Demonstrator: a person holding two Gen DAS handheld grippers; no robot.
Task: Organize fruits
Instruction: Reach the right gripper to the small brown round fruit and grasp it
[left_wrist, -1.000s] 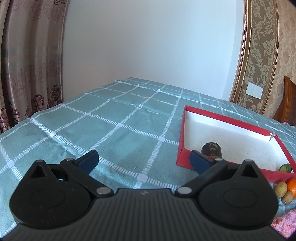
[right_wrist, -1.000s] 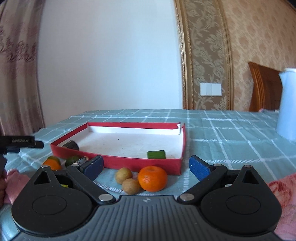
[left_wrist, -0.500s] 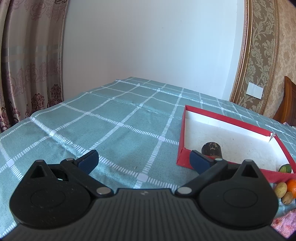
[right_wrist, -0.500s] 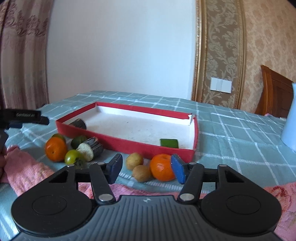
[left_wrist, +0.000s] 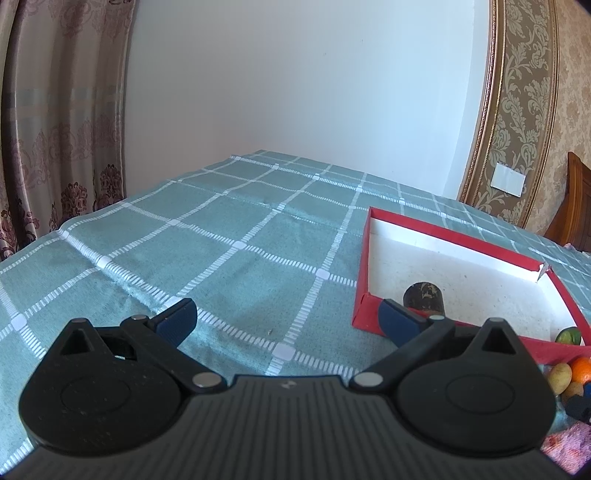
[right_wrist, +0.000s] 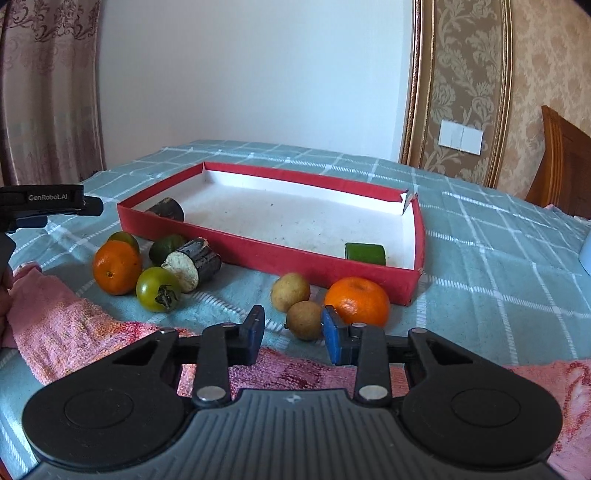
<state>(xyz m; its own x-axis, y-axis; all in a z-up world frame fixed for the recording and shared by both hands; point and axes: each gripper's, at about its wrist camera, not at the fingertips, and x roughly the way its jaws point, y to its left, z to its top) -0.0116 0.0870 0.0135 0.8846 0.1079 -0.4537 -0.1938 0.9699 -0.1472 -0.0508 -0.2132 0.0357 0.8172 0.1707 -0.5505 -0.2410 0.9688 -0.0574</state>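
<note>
The left gripper (left_wrist: 286, 317) hangs released over bare cloth left of the red tray (right_wrist: 280, 254), gripping nothing. Right of it, the right gripper (right_wrist: 291, 332) is closing around the small brown fruit (right_wrist: 304, 319) just before the tray's near wall; contact is unclear. Next likely comes a firm pinch, then a lift over that wall.

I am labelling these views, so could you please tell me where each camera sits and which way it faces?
Left wrist: on the left gripper, open, facing the teal checked tablecloth and the shallow red cardboard box.
Right wrist: on the right gripper, jaws closing with nothing between them, facing the small brown round fruit.
Shared: the box.
</note>
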